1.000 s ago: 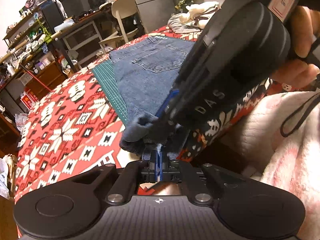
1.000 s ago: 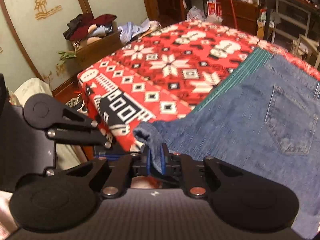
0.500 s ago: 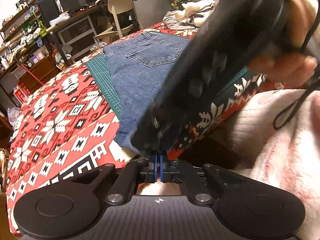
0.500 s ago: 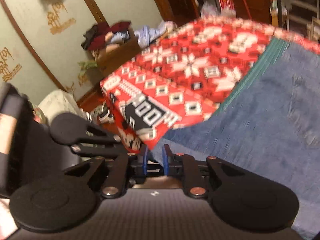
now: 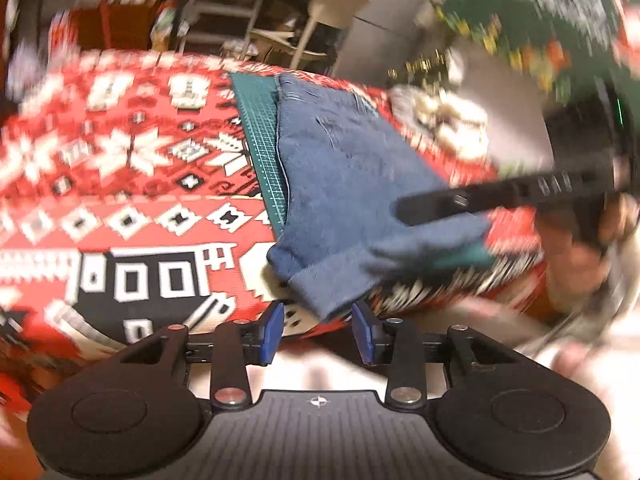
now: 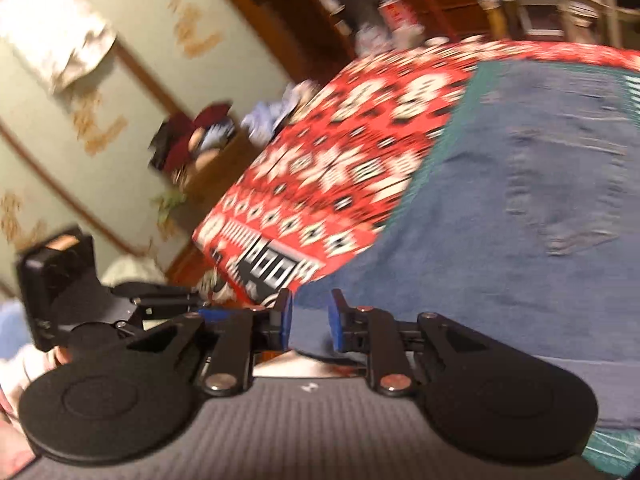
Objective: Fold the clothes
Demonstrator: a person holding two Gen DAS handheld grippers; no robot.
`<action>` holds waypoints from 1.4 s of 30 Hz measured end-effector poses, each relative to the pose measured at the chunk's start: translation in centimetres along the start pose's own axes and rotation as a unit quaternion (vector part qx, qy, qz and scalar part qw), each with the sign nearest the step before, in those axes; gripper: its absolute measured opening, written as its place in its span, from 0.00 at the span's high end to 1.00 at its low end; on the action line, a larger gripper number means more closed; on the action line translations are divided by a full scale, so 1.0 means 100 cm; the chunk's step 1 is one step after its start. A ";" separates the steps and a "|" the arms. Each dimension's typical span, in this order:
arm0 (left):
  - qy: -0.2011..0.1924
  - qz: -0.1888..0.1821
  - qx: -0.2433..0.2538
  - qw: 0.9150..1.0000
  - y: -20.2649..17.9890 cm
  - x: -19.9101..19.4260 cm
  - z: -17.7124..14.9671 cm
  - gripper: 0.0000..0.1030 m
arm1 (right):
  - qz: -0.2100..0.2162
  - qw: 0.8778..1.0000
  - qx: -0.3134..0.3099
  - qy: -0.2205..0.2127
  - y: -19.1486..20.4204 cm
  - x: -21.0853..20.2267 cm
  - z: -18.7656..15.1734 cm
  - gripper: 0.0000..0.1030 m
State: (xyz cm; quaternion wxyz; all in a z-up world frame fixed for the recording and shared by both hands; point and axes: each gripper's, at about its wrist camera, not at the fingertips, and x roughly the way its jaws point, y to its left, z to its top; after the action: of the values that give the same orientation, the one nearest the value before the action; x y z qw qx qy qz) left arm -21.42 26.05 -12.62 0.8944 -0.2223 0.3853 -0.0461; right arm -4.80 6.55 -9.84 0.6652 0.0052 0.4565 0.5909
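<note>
Blue jeans (image 5: 344, 176) lie flat on a green cutting mat (image 5: 260, 148) over the red patterned cloth (image 5: 120, 184); the near leg end hangs over the table's front edge. My left gripper (image 5: 318, 330) is open and empty, just below that hanging end. The right gripper's body (image 5: 500, 196) crosses the right of this blurred view. In the right wrist view the jeans (image 6: 520, 216) fill the right side. My right gripper (image 6: 310, 322) is open and empty at their near edge. The left gripper's body (image 6: 80, 292) shows at the left.
A white chair (image 5: 332, 4) and cluttered shelves stand beyond the table. A heap of clothes (image 5: 440, 116) lies at the far right. A box of clothes (image 6: 200, 148) sits on the floor by the wall. The table corner (image 6: 224, 248) is near.
Both grippers have opened and let go of the jeans' leg end. The end has dropped over the table edge. Both cameras swing fast and blur.
</note>
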 end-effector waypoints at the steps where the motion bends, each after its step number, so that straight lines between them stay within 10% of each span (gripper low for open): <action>1: 0.000 -0.016 -0.028 0.999 0.007 0.002 0.003 0.63 | -0.006 1.000 0.013 -0.011 -0.008 -0.011 0.001 0.78; 17: 0.081 -0.129 -0.298 0.942 0.072 0.058 -0.002 0.63 | -0.046 0.983 0.144 -0.102 -0.084 -0.083 -0.023 0.74; 20: 0.071 -0.132 -0.312 0.938 0.068 0.056 -0.003 0.82 | -0.050 0.980 0.160 -0.109 -0.094 -0.091 -0.030 0.74; 29: 0.035 -0.044 -0.212 0.976 0.034 0.026 0.022 0.89 | -0.087 0.966 0.198 -0.140 -0.121 -0.113 -0.045 0.74; 42: 0.056 -0.011 -0.208 0.977 0.045 0.038 0.034 0.89 | -0.133 0.958 0.239 -0.082 -0.171 -0.083 -0.052 0.70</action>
State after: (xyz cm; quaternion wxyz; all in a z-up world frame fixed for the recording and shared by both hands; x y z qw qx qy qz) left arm -16.73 30.35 -15.02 0.8052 -0.4046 0.4334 0.0127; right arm 6.33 -7.93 -17.26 0.7520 0.1518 0.5253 0.3681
